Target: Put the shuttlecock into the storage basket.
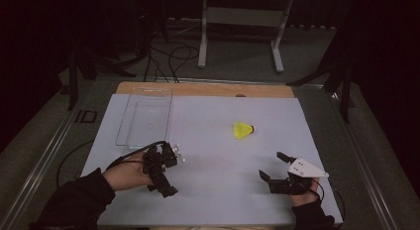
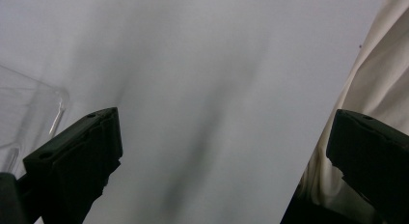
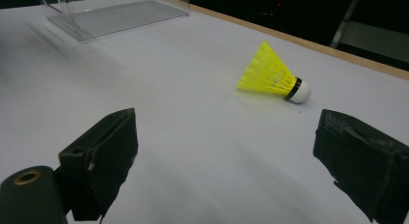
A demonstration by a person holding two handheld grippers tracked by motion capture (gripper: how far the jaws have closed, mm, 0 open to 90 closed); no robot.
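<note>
Just one shuttlecock (image 1: 243, 130), one clear tray (image 1: 145, 116).

no readable text, label, brand, number or sign anywhere: none on shuttlecock (image 3: 275, 75), clear tray (image 1: 145, 116), white table sheet (image 1: 213, 155), either gripper.

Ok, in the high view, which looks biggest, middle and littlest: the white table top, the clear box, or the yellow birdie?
From biggest to littlest:
1. White table top
2. Clear box
3. Yellow birdie

The birdie lies apart from the box, ahead of the right claw, and no nearer the camera would change this order.
</note>
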